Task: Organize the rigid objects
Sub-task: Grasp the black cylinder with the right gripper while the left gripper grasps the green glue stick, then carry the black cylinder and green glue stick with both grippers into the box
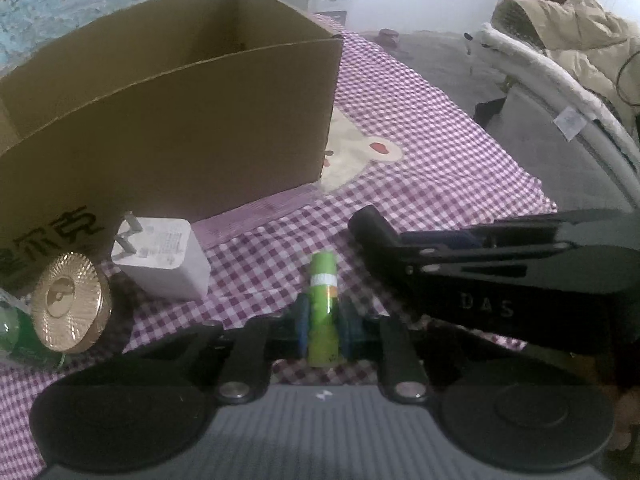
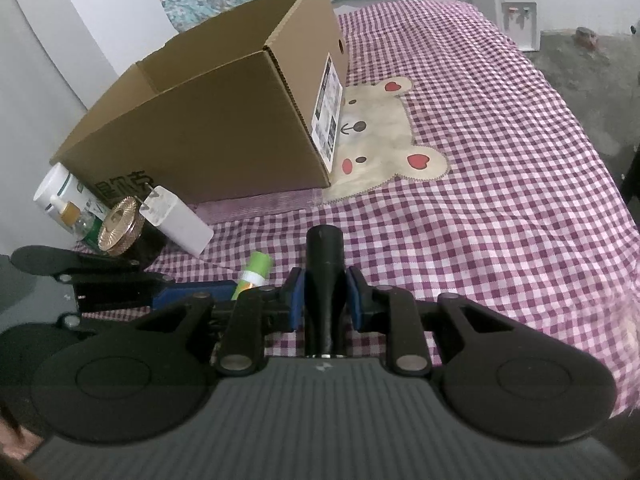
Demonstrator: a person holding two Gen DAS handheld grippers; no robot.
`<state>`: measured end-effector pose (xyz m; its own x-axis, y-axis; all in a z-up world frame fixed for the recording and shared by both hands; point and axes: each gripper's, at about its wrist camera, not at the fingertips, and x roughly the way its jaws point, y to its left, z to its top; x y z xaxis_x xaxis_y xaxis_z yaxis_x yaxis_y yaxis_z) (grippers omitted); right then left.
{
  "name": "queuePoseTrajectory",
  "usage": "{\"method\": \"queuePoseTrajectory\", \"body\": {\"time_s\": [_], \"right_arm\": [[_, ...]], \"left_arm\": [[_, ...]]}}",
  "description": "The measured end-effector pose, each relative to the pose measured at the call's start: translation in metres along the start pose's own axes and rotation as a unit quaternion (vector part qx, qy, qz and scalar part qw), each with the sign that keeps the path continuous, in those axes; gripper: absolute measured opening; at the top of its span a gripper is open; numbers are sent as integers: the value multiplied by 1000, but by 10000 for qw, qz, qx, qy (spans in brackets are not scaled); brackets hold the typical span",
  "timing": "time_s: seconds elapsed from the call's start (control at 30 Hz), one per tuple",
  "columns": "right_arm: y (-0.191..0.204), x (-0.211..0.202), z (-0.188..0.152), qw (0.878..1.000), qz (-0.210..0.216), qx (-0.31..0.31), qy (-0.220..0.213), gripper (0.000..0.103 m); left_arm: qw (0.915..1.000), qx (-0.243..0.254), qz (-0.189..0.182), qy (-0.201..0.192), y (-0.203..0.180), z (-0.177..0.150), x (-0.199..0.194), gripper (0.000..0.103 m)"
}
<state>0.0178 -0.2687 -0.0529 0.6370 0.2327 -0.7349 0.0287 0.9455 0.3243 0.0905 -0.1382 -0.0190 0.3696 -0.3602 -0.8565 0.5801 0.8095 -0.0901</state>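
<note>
1. The left tongs (image 1: 323,322) are clamped on a green tube (image 1: 323,308), a slim smooth cylinder with a white band, its far end pointing away over the bed (image 1: 420,168). The blue pads (image 1: 303,322) press its sides.
2. The right tongs (image 2: 325,300) grip a black tool (image 2: 323,280), a matte shape with a wide round far end, a narrower waist between the blue pads (image 2: 295,300) and a metal ring at its near end.
3. In the left view the right tongs come in from the right as a long black body, with the tool's round end just right of the tube. The right view shows the left tongs (image 2: 236,290) from the side, with the tube (image 2: 256,270) sticking out beyond them.
4. Just past the tube lies a white charger (image 1: 162,256), a smooth rounded block with two metal prongs turned toward the box.
5. Left of it stands a gold lid (image 1: 68,300), a ribbed, shiny disc on a dark jar, tilted on its side.
6. Only the right view shows the white bottle (image 2: 56,188) with green print and a small amber dropper (image 2: 66,210) behind the lid; the left view catches just a green edge there.
7. Behind them sits an open box (image 1: 180,120) of plain brown cardboard, black print on its near wall. The right view adds a white label (image 2: 329,112) on its end wall.
8. All rests on the bed's purple-and-white checked cloth, with a cream bear (image 2: 384,140) patch beside the box.
</note>
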Motion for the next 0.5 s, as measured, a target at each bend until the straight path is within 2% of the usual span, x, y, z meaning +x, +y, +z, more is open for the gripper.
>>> {"method": "queuePoseTrajectory", "body": {"time_s": [0.27, 0.5], "right_arm": [[1, -6, -5, 9998, 15, 186, -94, 21], [13, -32, -5, 9995, 44, 157, -289, 21]], "left_arm": [[9997, -87, -160, -146, 1, -7, -7, 16], [9986, -102, -323, -400, 2, -9, -39, 16]]}}
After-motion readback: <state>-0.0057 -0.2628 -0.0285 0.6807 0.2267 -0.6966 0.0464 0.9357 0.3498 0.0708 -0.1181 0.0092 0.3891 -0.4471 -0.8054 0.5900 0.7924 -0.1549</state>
